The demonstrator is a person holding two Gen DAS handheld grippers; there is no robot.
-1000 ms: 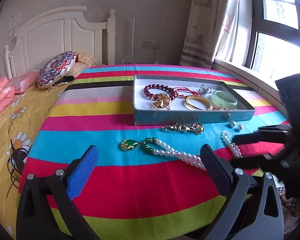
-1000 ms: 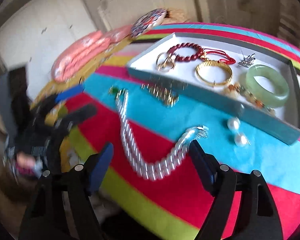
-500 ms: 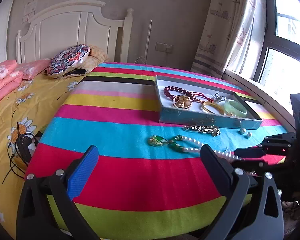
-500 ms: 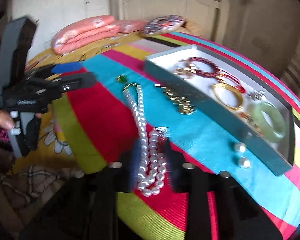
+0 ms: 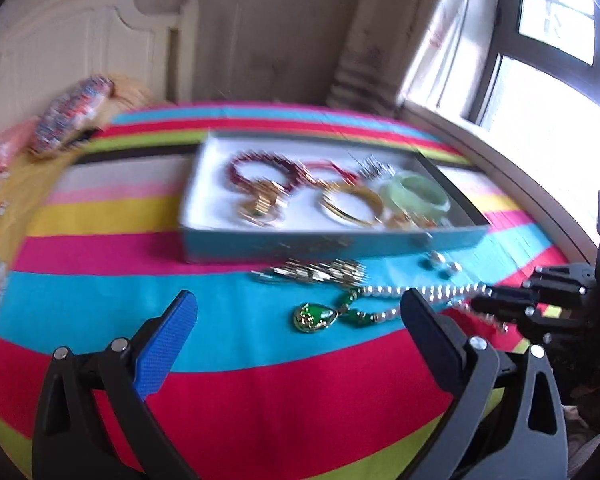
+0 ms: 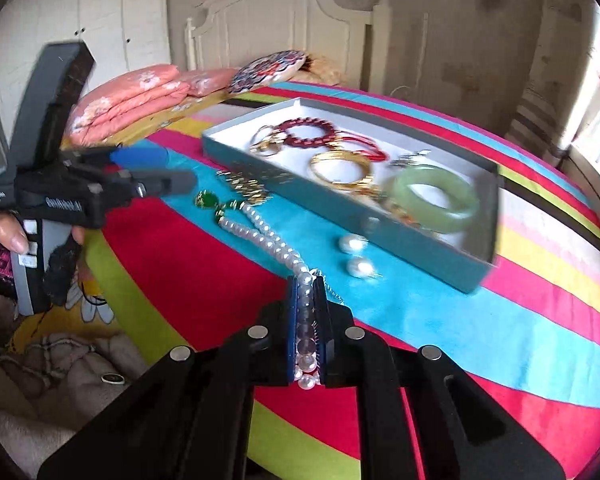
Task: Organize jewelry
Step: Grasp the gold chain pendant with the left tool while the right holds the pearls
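A pearl necklace (image 6: 268,234) with a green pendant (image 6: 206,200) lies on the striped bedspread; it also shows in the left wrist view (image 5: 424,292). My right gripper (image 6: 307,284) is shut on the necklace's clasp end. My left gripper (image 5: 300,312) is open and empty, just in front of the green pendant (image 5: 316,317). A teal jewelry box (image 6: 340,204) holds a red bead bracelet (image 6: 308,133), a gold bangle (image 6: 340,168) and a jade bangle (image 6: 436,198). A gold brooch (image 5: 316,272) lies in front of the box (image 5: 324,240).
Two loose pearl earrings (image 6: 356,256) lie beside the box. Pink pillows (image 6: 132,100) and a patterned cushion (image 6: 268,70) sit by the white headboard (image 6: 284,28). A window (image 5: 548,64) is on the right. The bed's edge drops off near both grippers.
My right gripper has closed on the pearl necklace's end. My left gripper has moved closer to the pendant and the box.
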